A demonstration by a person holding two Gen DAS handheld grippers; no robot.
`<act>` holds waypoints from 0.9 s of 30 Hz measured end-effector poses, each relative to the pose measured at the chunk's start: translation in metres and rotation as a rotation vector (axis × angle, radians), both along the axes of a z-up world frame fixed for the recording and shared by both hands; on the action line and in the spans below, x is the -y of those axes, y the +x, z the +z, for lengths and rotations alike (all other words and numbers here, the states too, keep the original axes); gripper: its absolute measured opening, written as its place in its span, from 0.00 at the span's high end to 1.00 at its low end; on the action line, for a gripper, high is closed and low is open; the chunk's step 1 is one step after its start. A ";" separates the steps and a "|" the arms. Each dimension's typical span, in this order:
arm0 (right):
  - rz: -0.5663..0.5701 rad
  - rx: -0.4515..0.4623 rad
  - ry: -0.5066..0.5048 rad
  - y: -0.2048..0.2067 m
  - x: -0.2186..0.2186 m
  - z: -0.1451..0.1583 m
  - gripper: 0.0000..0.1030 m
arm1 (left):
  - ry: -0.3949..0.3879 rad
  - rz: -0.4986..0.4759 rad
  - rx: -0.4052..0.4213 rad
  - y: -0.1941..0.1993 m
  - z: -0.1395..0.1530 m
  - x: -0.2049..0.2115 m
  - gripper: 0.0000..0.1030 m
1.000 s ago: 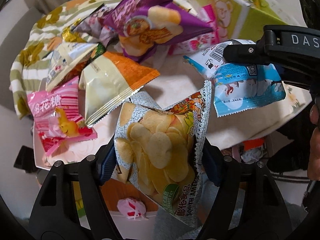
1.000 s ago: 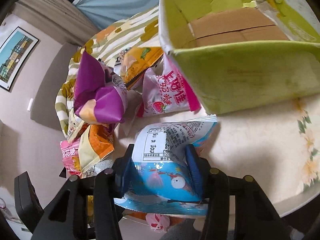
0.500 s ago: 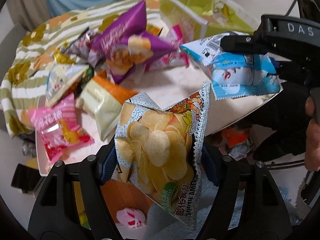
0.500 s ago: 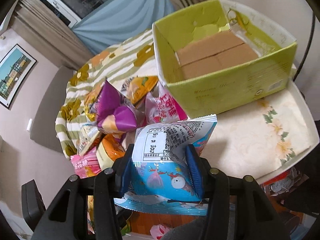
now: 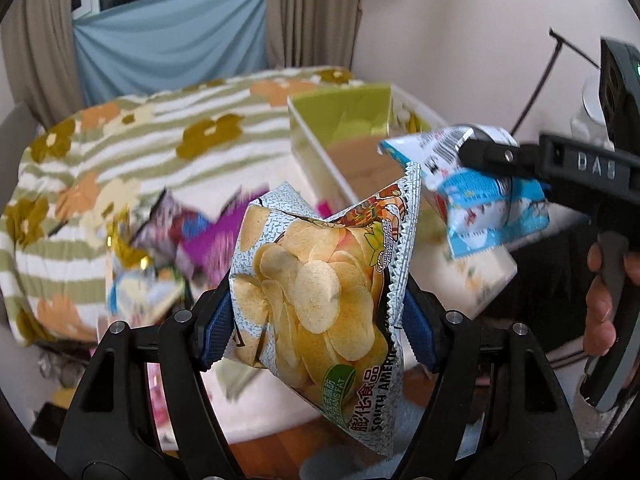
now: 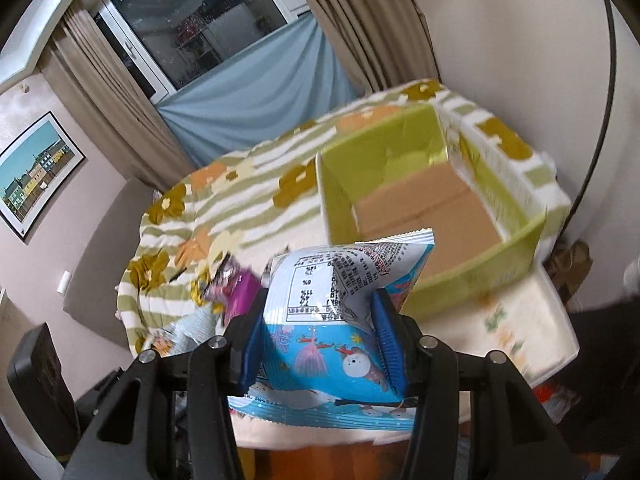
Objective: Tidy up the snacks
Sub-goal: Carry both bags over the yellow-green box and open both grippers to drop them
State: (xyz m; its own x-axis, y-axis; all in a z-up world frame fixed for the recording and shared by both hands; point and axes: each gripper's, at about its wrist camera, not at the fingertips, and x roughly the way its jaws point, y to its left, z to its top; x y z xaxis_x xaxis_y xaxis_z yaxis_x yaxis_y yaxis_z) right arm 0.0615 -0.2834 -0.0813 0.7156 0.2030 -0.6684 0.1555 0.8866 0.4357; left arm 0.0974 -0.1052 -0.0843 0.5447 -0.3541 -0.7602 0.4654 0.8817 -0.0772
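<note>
The left tool (image 5: 316,320) is held partly spread, its blue pads pinched on a potato chip bag (image 5: 320,284) lifted clear of the surface (image 5: 486,276). The right tool (image 6: 320,332) is pressed onto a blue snack packet (image 6: 332,340) — its narrowest setting — raised just in front of the green box (image 6: 472,276). The box is seen open-topped, with a bare cardboard floor. Left of the box, other snack bags (image 5: 160,256) are left blurred in a heap.

Soft indoor light, bkgd motion-blurred, fisheye-warped edges.
</note>
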 end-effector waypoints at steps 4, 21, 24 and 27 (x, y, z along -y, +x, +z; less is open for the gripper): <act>0.006 0.024 -0.042 0.029 0.026 0.010 0.55 | -0.010 0.021 0.045 0.038 0.015 0.028 0.33; 0.086 -0.016 -0.095 0.156 0.158 -0.009 0.55 | 0.038 0.101 -0.077 0.233 -0.027 0.197 0.32; 0.088 -0.047 -0.089 0.170 0.172 -0.021 0.55 | 0.059 0.117 -0.111 0.255 -0.045 0.213 0.30; 0.095 -0.072 -0.067 0.182 0.181 -0.033 0.55 | 0.068 0.135 -0.148 0.275 -0.060 0.220 0.02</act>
State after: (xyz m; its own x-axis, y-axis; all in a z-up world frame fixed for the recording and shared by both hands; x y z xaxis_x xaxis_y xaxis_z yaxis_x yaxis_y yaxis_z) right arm 0.2431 -0.4643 -0.1139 0.6452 0.2210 -0.7314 0.0980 0.9254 0.3660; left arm 0.3720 -0.3251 -0.1439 0.4641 -0.2307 -0.8552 0.3309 0.9407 -0.0742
